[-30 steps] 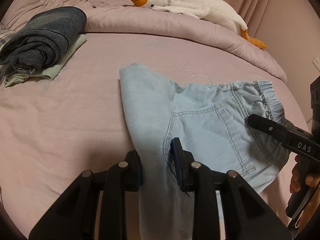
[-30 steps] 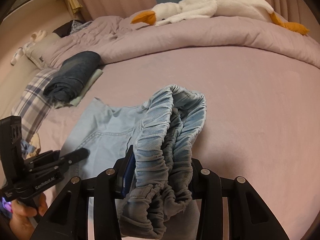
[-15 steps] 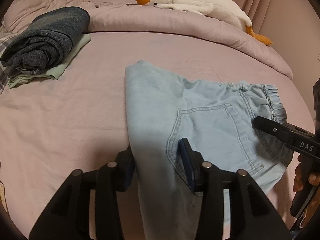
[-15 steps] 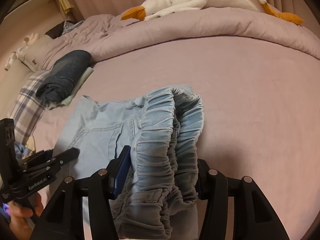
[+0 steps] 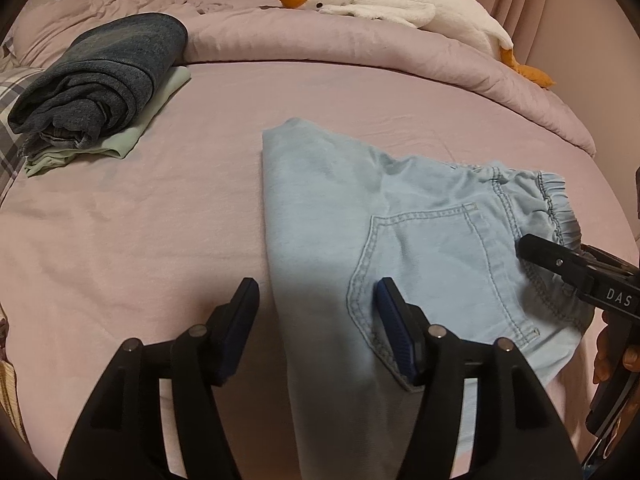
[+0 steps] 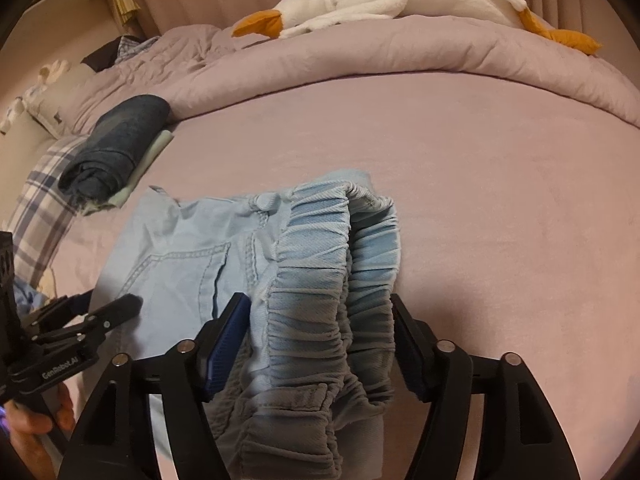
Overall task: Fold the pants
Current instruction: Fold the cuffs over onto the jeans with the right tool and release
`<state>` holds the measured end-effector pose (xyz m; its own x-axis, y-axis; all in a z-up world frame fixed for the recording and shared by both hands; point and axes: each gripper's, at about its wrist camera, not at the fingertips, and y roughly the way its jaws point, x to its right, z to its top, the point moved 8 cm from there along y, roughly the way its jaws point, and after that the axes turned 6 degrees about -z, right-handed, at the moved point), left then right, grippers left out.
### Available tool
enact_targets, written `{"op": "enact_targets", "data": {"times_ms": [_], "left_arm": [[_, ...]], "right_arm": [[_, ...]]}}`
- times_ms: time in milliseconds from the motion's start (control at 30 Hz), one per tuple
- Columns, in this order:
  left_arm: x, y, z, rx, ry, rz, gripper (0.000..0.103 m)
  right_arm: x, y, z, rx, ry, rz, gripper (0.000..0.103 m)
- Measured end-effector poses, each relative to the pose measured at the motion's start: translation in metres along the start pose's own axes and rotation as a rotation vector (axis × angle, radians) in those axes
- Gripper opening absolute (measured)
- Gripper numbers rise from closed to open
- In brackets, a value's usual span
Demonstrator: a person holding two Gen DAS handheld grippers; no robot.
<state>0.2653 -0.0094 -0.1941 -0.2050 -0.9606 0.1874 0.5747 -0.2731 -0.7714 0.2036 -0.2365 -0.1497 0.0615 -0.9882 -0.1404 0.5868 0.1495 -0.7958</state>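
Light blue denim pants (image 5: 404,236) lie folded on the pink bed, back pocket up, elastic waistband (image 6: 336,280) at the right. My left gripper (image 5: 316,316) is open, its fingers straddling the folded leg edge without gripping it. My right gripper (image 6: 320,332) is open, its fingers on either side of the bunched waistband, which rests between them. The right gripper also shows in the left wrist view (image 5: 576,272) at the waistband, and the left gripper shows in the right wrist view (image 6: 80,336).
A folded stack of dark blue and pale green clothes (image 5: 100,84) lies at the far left. A white plush goose (image 5: 396,0) lies on the rolled pink duvet (image 5: 360,56) at the back. A plaid pillow (image 6: 44,200) sits at the left.
Both grippers have opened and let go of the pants. The pants have settled flat on the bed, and both grippers have drawn back slightly.
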Motion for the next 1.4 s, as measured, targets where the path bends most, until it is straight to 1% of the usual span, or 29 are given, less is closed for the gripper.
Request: {"op": "enact_targets", "data": {"times_ms": [67,167,233,300,400,433,500,533,567,600,633,700,800,933,1033,1100,1200,1267,1400], "left_arm": [[-0.001,0.0,0.0,-0.005,-0.002,0.01,0.07],[-0.002,0.001,-0.001,-0.011,-0.009,0.015,0.074],[-0.003,0.001,-0.002,-0.017,-0.011,0.024,0.078],[-0.003,0.001,-0.002,-0.02,-0.01,0.031,0.08],[-0.003,0.003,-0.003,-0.029,-0.011,0.035,0.084],[-0.003,0.004,-0.004,-0.037,-0.012,0.035,0.087],[-0.004,0.004,-0.005,-0.043,-0.018,0.037,0.09],[-0.004,0.004,-0.005,-0.045,-0.021,0.041,0.094],[-0.004,0.005,-0.007,-0.054,-0.023,0.047,0.1],[-0.004,0.007,-0.008,-0.065,-0.025,0.052,0.102],[-0.005,0.008,-0.009,-0.07,-0.032,0.052,0.102],[-0.006,0.008,-0.011,-0.076,-0.058,0.05,0.102],[-0.009,0.008,-0.015,-0.101,-0.126,0.037,0.102],[-0.007,-0.004,-0.016,-0.108,-0.143,0.058,0.102],[-0.002,-0.031,-0.014,-0.052,-0.136,0.038,0.102],[0.001,-0.056,-0.012,-0.006,-0.146,0.03,0.102],[0.005,-0.088,-0.014,0.039,-0.157,0.013,0.102],[0.009,-0.108,-0.021,0.049,-0.156,0.018,0.102],[0.025,-0.135,-0.031,0.047,-0.115,0.063,0.102]], "right_arm": [[0.001,0.0,0.0,-0.002,0.001,-0.001,0.069],[0.001,0.001,0.0,-0.004,-0.004,-0.01,0.069],[0.0,0.001,0.0,-0.001,-0.015,-0.026,0.073],[0.001,0.001,0.0,0.003,-0.028,-0.056,0.079],[0.001,0.002,0.0,0.001,-0.035,-0.066,0.08],[0.002,0.003,-0.001,-0.001,-0.035,-0.07,0.081],[0.004,0.004,-0.001,-0.006,-0.038,-0.093,0.086],[0.004,0.005,-0.002,-0.007,-0.04,-0.098,0.086],[0.004,0.005,-0.002,-0.006,-0.042,-0.1,0.086],[0.004,0.005,-0.001,-0.004,-0.047,-0.104,0.087],[0.004,0.005,-0.001,-0.001,-0.055,-0.112,0.089],[0.005,0.007,-0.001,0.003,-0.064,-0.131,0.095],[0.008,0.01,-0.001,-0.015,-0.045,-0.129,0.096],[0.007,0.005,0.0,-0.025,-0.048,-0.147,0.097],[0.005,-0.02,0.002,0.018,-0.029,-0.159,0.097],[0.003,-0.046,0.002,0.057,-0.023,-0.145,0.097],[0.003,-0.083,-0.006,0.082,-0.015,-0.128,0.097],[0.001,-0.105,-0.014,0.093,-0.012,-0.107,0.097],[-0.006,-0.139,-0.037,0.09,-0.01,-0.077,0.097]]}}
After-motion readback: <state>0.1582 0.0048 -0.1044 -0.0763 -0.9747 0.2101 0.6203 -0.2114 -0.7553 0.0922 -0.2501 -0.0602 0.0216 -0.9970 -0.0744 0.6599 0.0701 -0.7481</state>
